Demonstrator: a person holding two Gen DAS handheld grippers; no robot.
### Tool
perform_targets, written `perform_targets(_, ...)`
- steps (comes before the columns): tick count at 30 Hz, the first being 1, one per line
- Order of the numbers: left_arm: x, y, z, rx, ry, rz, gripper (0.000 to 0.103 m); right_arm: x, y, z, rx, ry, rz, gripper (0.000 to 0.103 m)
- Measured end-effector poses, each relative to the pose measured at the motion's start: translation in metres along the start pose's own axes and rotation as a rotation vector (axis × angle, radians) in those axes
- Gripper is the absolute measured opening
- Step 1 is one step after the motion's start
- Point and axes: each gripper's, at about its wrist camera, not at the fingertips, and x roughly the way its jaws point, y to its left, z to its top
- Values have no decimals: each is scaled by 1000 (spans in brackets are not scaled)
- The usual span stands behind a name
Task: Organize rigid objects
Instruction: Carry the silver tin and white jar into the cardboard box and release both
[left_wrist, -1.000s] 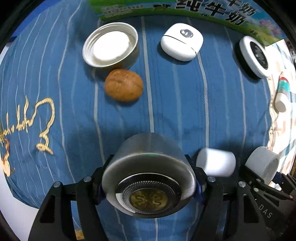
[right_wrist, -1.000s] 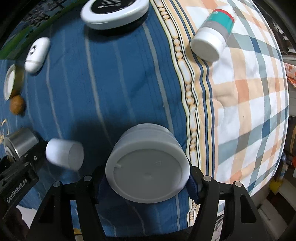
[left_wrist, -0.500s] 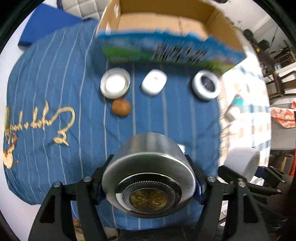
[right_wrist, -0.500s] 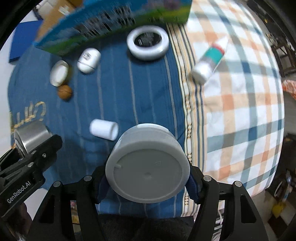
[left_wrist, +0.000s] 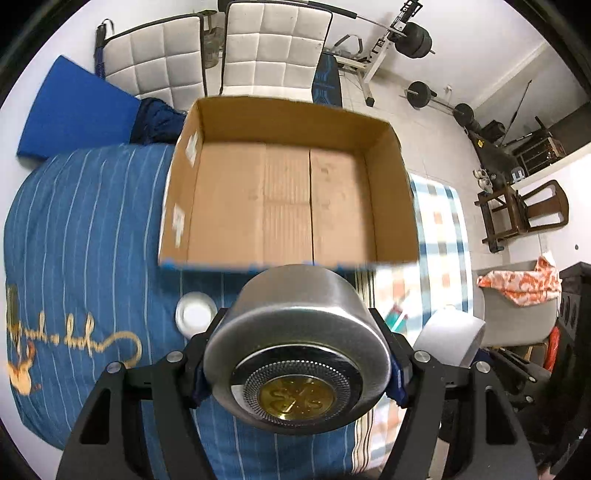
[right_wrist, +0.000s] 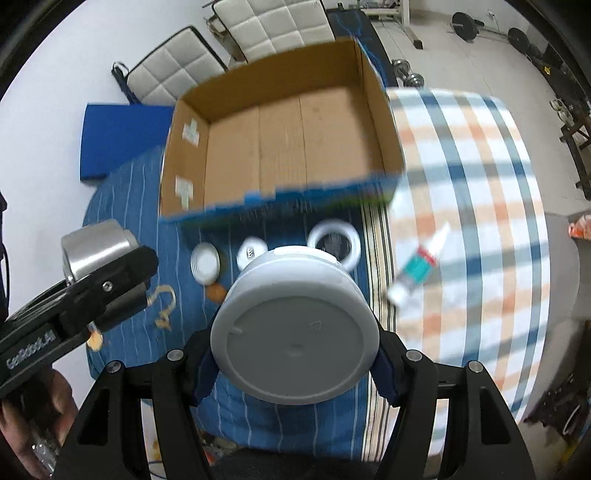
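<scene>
Both grippers are up in the air over the bed, each one loaded. The left gripper has its fingers spread wide around a silver metal tin, blue pads pressed against its sides, the tin's gold-centred end facing the camera. The right gripper is spread about as wide, pinching a white round container by its sides, flat bottom toward the lens. Ahead of both sits the open cardboard box, bare brown floor showing inside, resting on the blue striped blanket at the far side of the bed. Loose things lie on the blanket just in front of the box: a small open tin, a white oval case, a white ring-shaped disc, and a brown walnut half tucked behind the held container. Off on the plaid quilt lies a teal-labelled tube. Motion blur smears the box's near wall and most of these small items, so their printing is unreadable. From the left camera the silver tin blocks much of the blanket below the box.
</scene>
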Motion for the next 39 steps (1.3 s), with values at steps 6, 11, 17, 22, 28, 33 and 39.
perform_targets(6, 61, 11, 89, -29, 75, -4, 69, 26, 10, 83, -24, -5, -34, 70)
perform_targets(11, 128, 24, 147, -64, 159, -3, 69, 74, 8, 154, -59, 17, -82, 70)
perform_targets(17, 202, 36, 190, -96, 272, 16, 69, 143, 4, 220, -119, 87, -146, 70)
perform_targets(22, 234, 36, 202, -78, 321, 43, 69, 185, 2, 248, -155, 134, -195, 70)
perform_targets(28, 255, 30, 208, -64, 355, 85, 69, 216, -4, 267, -187, 186, -224, 70)
perform_targets(33, 261, 21, 208, -51, 372, 122, 71, 227, -13, 280, -171, 219, -229, 70)
perform_targets(39, 248, 12, 203, -21, 372, 140, 72, 224, -24, 292, -168, 246, -238, 76)
